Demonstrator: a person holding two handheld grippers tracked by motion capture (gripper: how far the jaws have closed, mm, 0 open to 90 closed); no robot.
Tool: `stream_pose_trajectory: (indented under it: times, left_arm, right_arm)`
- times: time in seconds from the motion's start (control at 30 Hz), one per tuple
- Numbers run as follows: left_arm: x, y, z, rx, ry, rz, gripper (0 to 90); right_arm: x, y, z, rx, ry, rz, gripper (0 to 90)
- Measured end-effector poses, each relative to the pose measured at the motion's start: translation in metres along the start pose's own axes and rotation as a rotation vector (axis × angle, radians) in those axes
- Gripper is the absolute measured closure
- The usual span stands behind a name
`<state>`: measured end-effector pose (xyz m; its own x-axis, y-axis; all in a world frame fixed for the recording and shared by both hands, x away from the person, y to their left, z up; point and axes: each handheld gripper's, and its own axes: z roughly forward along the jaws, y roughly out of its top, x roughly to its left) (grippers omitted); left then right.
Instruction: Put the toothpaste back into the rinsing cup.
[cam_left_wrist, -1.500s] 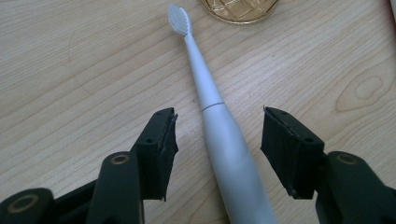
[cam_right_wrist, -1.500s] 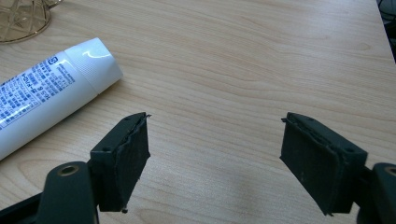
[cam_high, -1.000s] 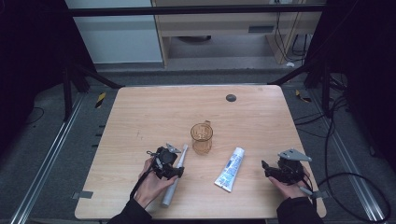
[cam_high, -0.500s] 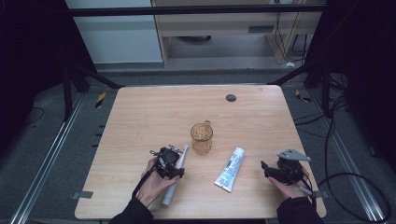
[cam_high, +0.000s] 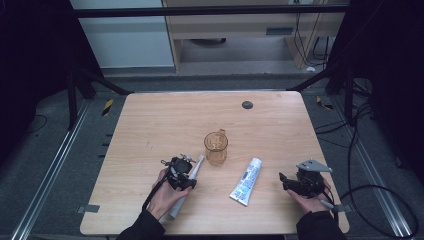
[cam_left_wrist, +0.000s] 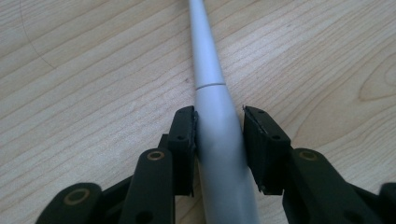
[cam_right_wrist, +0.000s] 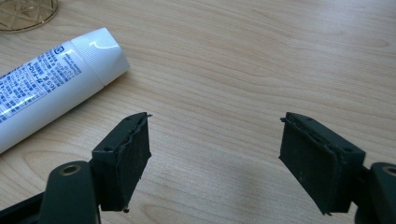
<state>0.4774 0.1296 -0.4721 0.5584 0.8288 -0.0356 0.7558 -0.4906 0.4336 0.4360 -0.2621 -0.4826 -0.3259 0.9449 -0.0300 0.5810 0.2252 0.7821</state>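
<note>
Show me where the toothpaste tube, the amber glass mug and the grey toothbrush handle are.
toothpaste tube (cam_high: 246, 181), high view, middle of body.
amber glass mug (cam_high: 216, 148), high view, side wall.
grey toothbrush handle (cam_left_wrist: 219, 135), left gripper view, thick part between jaws.

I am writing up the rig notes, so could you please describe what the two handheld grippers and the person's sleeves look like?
Both grippers are black. The left gripper has two flat rectangular jaws on hinged links with brass-coloured pivot rings. The right gripper has the same build, its pads frayed at the edges, and it carries a grey three-cornered plate on top. A black cable trails from the left one. The sleeves are dark.
</note>
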Motion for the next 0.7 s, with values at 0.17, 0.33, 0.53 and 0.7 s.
stream_pose_trajectory:
  times: [0.17, 0.33, 0.53, 0.7]
  left_arm:
    - [0.002, 0.001, 0.000, 0.007, -0.012, 0.002, 66.0]
    - [0.007, 0.002, -0.001, 0.017, -0.042, 0.004, 66.5]
    - [0.013, 0.000, -0.005, 0.022, -0.047, 0.009, 66.7]
    - [0.012, -0.003, -0.018, -0.017, -0.054, 0.019, 66.8]
  right_arm:
    - [0.000, 0.000, 0.000, 0.002, 0.001, 0.000, 24.4]
    - [0.000, 0.000, 0.000, 0.004, 0.001, -0.001, 24.5]
    - [-0.001, -0.001, 0.000, 0.006, -0.002, 0.002, 24.7]
    - [-0.001, -0.001, 0.000, 0.006, -0.002, -0.001, 24.8]
